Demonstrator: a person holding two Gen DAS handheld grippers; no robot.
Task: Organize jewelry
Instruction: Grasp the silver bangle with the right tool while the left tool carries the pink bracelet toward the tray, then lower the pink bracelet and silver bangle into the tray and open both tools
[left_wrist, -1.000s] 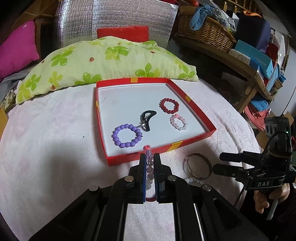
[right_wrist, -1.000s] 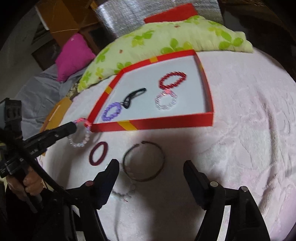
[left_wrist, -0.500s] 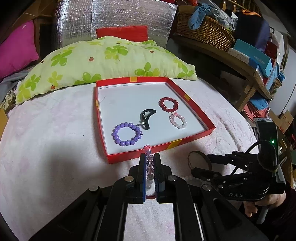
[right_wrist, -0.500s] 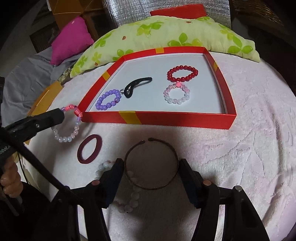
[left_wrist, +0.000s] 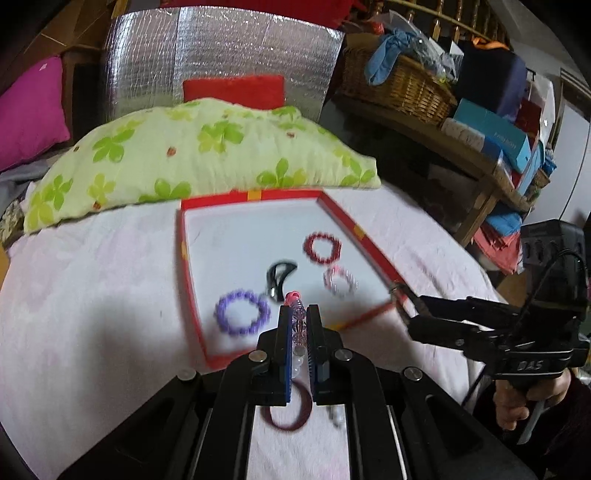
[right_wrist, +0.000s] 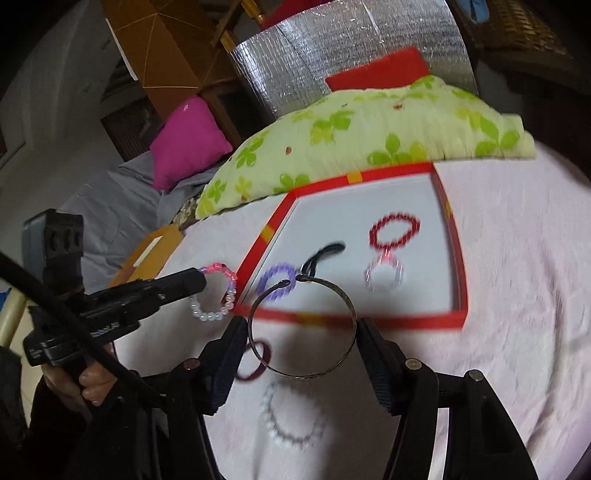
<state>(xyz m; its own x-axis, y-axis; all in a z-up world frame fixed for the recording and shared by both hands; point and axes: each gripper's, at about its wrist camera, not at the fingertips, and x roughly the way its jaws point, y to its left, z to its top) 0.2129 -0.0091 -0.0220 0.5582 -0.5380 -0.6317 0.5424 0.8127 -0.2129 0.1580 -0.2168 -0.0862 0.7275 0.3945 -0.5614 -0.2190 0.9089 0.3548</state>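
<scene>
My right tool (right_wrist: 301, 341) has just clamped the metal bangle (right_wrist: 303, 328) and lifted it at lower centre, left tool (left_wrist: 299, 321) pinching the pink-white bead bracelet (right_wrist: 218, 291), so both go next into the red tray (right_wrist: 458, 258).

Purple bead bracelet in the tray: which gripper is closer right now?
Left. The left gripper, carrying a pink-white bracelet, hovers just beside the purple bracelet; the right gripper, clamping the metal bangle, sits at the tray's far corner.
</scene>
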